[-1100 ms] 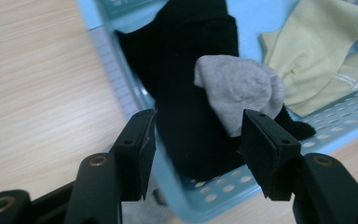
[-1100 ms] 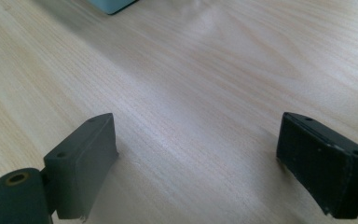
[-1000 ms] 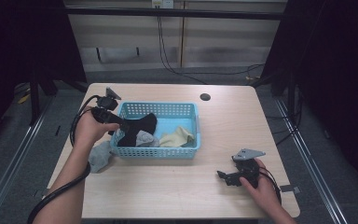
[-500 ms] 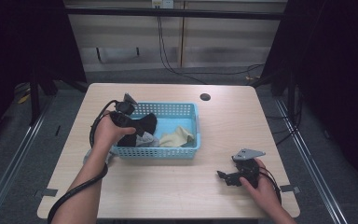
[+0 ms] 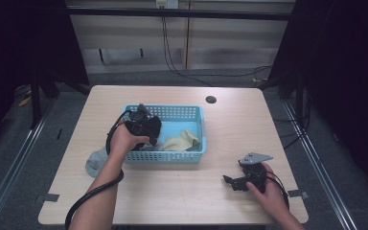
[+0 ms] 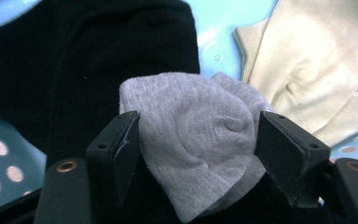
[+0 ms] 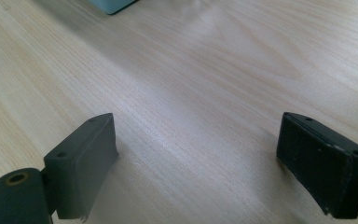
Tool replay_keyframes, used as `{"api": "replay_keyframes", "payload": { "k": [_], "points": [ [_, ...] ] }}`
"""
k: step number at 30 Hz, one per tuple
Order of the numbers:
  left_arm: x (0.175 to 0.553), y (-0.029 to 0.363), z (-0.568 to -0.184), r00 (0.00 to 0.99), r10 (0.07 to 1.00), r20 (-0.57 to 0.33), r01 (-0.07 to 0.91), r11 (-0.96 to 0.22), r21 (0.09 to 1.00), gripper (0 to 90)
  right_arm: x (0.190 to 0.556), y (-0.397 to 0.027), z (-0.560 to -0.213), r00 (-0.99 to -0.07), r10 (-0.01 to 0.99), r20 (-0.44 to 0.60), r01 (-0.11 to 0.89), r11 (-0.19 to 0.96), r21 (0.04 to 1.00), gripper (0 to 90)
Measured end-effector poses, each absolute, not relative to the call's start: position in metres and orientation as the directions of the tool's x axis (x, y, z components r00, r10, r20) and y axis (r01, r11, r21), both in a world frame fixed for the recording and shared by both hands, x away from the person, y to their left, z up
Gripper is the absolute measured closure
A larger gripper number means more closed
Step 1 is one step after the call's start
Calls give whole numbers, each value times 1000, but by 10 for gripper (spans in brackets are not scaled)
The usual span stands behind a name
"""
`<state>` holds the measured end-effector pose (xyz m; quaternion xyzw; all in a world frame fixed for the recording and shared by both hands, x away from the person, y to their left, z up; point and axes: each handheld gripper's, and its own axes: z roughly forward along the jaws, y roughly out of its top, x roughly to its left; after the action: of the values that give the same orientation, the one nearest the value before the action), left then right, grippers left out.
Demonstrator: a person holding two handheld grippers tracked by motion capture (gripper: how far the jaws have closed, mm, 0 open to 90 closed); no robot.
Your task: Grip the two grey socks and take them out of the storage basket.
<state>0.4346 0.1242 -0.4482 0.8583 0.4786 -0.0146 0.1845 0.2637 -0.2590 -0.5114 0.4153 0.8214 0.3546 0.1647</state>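
A pale wooden desk (image 5: 172,201) carries a light blue basket (image 5: 194,152) near its middle, with a person's two forearms coming in from the near edge.

The step in hand looks like sorting socks at the basket. The left gripper (image 5: 143,125) hangs over the basket's left end, pointing down into it. Its jaws have just been opening, and in the left gripper view they stand apart, one on each side of a balled grey sock (image 6: 196,140). The left pad touches the sock's edge; the right pad is at its edge, but the sock does not look squeezed. This reads as a release, or a setting-down, inside the basket.

The grey sock rests on a black sock (image 6: 98,70), with a cream sock (image 6: 317,74) just beside it on the basket floor. Another grey sock (image 5: 96,160) lies on the desk outside the basket, touching its left wall.

The next move probably calls for lifting the left gripper straight up, with the jaws kept wide so that the fabric does not snag on a pad.

The left forearm reaches forward, wrist bent down over the basket rim. The right gripper (image 5: 242,181) lies low on the desk, well apart from the basket toward the near right corner, in the right hand (image 5: 268,191). Its jaws are wide apart with nothing between them, only bare wood.
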Motion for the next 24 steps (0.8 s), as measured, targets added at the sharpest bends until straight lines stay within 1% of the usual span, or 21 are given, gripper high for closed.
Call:
{"api": "replay_keyframes", "payload": {
  "k": [5, 8, 10, 11, 12, 13, 14, 15, 16, 18, 20, 24],
  "points": [
    [436, 122, -455, 533, 823, -196, 834, -473, 284, 302, 264, -259, -511, -601, 799, 24, 565, 404, 719, 114],
    [436, 121, -458, 529, 827, -189, 837, -473, 275, 319, 264, -259, -511, -600, 800, 25, 567, 403, 719, 114],
    [436, 120, -459, 527, 831, -179, 840, -476, 262, 381, 264, -259, -511, -600, 800, 25, 566, 403, 719, 114],
    [436, 119, -458, 525, 838, -150, 839, -481, 254, 440, 264, -259, -511, -600, 800, 25, 567, 403, 719, 114],
    [436, 119, -458, 525, 838, -150, 839, -481, 254, 521, 264, -259, -511, -600, 800, 25, 567, 403, 719, 114],
    [436, 119, -457, 533, 836, -132, 834, -493, 249, 521, 264, -259, -511, -600, 800, 24, 566, 403, 719, 114],
    [436, 120, -457, 529, 839, -128, 837, -491, 243, 585, 264, -259, -511, -600, 800, 25, 567, 403, 719, 114],
    [437, 121, -457, 528, 839, -132, 838, -490, 240, 699, 264, -259, -511, -600, 800, 25, 567, 403, 719, 114],
    [437, 123, -454, 524, 840, -137, 842, -487, 234, 749, 264, -259, -511, -600, 799, 24, 566, 404, 719, 114],
    [438, 123, -453, 522, 841, -139, 843, -486, 229, 778, 264, -259, -511, -600, 800, 25, 567, 403, 719, 114],
    [438, 124, -449, 525, 842, -126, 841, -489, 232, 790, 264, -259, -511, -600, 799, 25, 567, 403, 719, 114],
    [438, 126, -437, 534, 834, -139, 835, -495, 240, 799, 264, -259, -511, -600, 800, 25, 567, 403, 719, 115]
  ]
}}
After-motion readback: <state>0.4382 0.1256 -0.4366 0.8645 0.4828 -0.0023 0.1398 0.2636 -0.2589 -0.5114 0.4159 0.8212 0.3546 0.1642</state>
